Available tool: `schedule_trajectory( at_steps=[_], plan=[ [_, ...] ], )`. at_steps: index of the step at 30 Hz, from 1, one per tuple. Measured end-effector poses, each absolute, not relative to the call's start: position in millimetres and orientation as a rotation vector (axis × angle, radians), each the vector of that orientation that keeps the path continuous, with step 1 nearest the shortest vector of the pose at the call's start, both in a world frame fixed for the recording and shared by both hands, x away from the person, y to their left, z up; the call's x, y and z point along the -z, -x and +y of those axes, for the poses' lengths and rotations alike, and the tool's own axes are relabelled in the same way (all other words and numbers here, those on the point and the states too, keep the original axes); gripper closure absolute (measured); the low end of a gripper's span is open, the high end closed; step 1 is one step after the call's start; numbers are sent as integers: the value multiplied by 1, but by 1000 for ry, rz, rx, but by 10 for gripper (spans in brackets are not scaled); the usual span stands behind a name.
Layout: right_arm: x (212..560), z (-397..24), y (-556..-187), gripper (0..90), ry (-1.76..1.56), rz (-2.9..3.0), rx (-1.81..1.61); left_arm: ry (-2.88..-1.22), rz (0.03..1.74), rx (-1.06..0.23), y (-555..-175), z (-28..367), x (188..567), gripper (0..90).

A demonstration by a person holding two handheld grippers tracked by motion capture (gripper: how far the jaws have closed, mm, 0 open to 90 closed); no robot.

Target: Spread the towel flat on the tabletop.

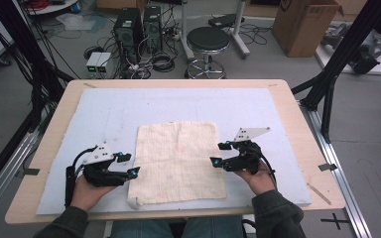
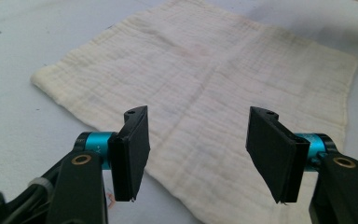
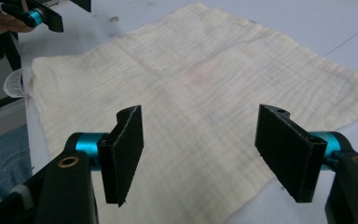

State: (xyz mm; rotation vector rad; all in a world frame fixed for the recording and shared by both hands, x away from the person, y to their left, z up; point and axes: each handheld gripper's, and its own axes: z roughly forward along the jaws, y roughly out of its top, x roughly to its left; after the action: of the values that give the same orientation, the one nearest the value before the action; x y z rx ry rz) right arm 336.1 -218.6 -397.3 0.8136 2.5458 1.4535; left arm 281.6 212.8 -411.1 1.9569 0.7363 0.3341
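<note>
Left gripper (image 1: 128, 165) sits at lower left of the high view, jaws spread wide, gripping nothing. Right gripper (image 1: 220, 153) mirrors it right of centre, jaws apart too. Between them, a cream cloth (image 1: 179, 161) lies flat mid-frame on the pale blue mat (image 1: 104, 114) covering the wooden table (image 1: 297, 124).

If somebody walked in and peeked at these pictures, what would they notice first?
Probably the cream-coloured cloth, lying flat in the middle of the pale blue mat on the wooden table. Next, the two black grippers a person holds on either side of it: the left gripper at the cloth's left edge and the right gripper at its right edge, both with jaws wide open. Behind the table, a black round stool stands among tangled cables.
</note>
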Motion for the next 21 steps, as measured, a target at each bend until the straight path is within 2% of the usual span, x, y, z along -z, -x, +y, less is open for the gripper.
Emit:
schedule_trajectory(
  at_steps=[21],
  plan=[
    [404,-211,-340,284,-819,2563,-1386,-1985,721,-354,-282,207,409,374]
  ],
)
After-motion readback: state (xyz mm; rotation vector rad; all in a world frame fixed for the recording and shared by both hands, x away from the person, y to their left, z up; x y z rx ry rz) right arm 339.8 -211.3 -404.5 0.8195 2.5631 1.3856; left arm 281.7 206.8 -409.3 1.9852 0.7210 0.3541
